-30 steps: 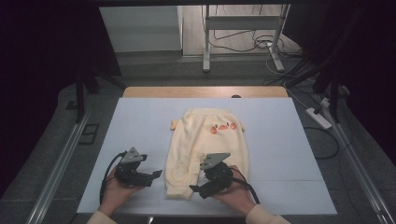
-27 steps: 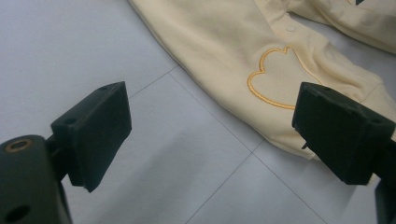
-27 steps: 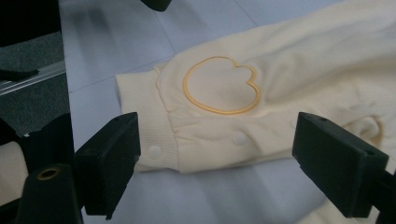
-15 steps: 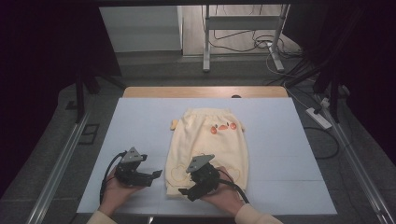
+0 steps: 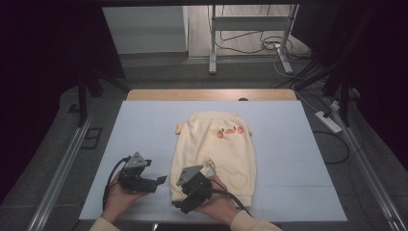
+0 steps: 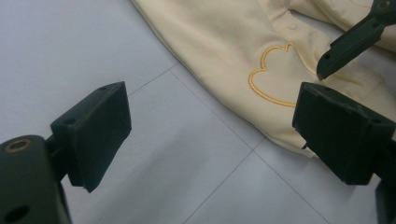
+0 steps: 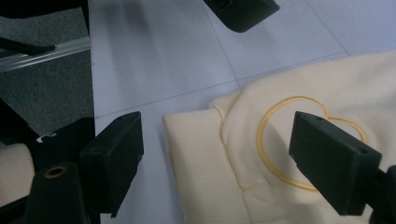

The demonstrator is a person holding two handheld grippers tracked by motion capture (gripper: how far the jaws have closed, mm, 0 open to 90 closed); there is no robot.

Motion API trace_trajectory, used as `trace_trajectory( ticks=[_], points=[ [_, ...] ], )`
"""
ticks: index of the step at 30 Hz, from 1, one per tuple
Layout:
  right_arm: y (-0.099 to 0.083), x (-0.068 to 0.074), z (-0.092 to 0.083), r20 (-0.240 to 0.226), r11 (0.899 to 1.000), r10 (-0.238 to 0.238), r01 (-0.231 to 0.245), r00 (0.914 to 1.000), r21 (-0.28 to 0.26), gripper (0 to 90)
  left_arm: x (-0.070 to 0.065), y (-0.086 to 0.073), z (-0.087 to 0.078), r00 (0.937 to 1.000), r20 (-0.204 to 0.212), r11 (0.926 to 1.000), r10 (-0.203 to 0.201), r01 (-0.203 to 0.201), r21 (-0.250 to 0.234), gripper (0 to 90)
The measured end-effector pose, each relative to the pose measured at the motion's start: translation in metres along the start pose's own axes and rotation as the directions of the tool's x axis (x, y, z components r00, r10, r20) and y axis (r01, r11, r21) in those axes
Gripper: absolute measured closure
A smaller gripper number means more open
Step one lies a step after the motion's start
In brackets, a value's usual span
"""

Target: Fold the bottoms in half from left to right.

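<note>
On the pale surface [image 5: 144, 125] lie soft, limp yellow trousers [image 5: 216, 149], light and floppy; their ribbed cuff looks the best hold. The right gripper [image 7: 215, 163] hangs spread over it; the left gripper [image 6: 210, 130] is spread beside it.

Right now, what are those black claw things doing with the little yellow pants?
A person holds a gripper in each hand over small yellow pants lying flat on a white table. The right gripper is open above a pant leg's cuff, next to a stitched heart outline. The left gripper is open too, above the bare table beside the pants. Nothing is grabbed yet.
</note>
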State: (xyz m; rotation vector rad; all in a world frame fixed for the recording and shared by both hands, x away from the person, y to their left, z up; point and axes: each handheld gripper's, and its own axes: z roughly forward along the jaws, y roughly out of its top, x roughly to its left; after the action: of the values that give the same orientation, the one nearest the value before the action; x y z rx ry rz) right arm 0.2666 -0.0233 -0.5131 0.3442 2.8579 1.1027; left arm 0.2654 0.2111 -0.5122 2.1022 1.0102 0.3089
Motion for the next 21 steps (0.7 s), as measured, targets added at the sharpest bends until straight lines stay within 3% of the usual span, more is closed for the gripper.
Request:
trace_trajectory(
  ticks=[12,18,21],
  points=[
    [-0.001,0.003,0.014,0.013,0.999,-0.031,0.031,0.9994,0.042,26.4,0.000,-0.001,-0.002,1.0000,-0.003,1.0000,0.005,-0.005,-0.001,11.4],
    [-0.004,0.007,0.014,0.047,0.997,-0.059,0.057,0.9971,0.049,38.1,0.000,-0.001,-0.002,1.0000,-0.002,1.0000,0.005,-0.005,0.000,11.4],
    [-0.004,0.008,0.012,0.082,0.994,-0.091,0.086,0.9925,0.062,50.1,0.000,-0.001,-0.001,1.0000,-0.002,1.0000,0.006,-0.006,0.001,11.4]
  ],
)
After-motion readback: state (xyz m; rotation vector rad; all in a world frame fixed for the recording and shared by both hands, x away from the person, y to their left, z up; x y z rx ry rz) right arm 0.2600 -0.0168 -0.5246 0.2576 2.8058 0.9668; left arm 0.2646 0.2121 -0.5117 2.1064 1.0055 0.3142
